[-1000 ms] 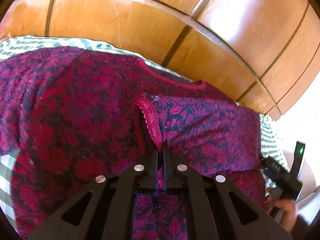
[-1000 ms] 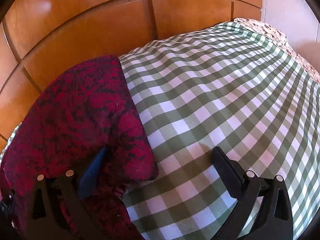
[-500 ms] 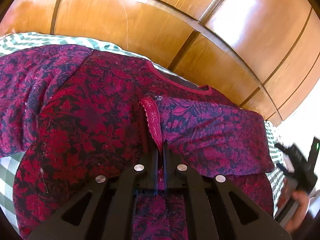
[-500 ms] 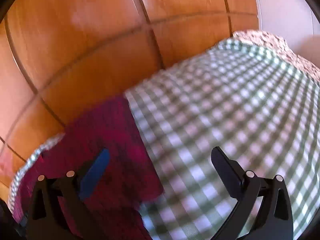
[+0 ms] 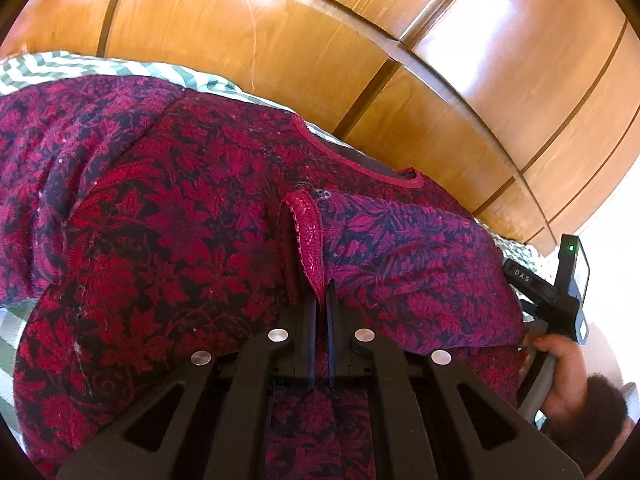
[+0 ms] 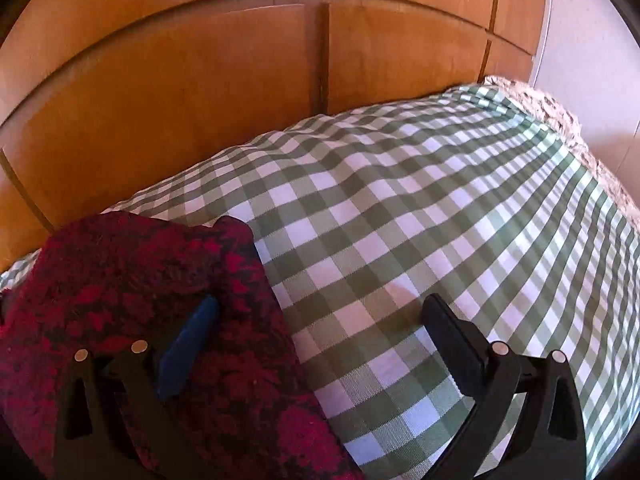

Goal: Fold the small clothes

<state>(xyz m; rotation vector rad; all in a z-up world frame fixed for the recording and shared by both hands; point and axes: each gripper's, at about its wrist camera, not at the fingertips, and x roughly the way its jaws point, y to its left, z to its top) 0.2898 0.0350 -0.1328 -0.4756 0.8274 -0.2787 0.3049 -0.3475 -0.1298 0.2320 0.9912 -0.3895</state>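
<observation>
Left gripper (image 5: pixel 320 300) fingers pinch the sweater's (image 5: pixel 180 220) cuff (image 5: pixel 306 228) (folded sleeve); right gripper (image 6: pixel 320 320) fingers hang spread over the checked bed (image 6: pixel 420 220).

The sweater (image 5: pixel 200 240) hides most of the checked cloth (image 5: pixel 100 68)

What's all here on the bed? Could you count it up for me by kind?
Red patterned sweater: 1
Green checked bedcover: 1
Hand-held grippers: 2, left gripper with jaws shut on the sweater's cuff, right gripper with jaws open
Total: 4
</observation>
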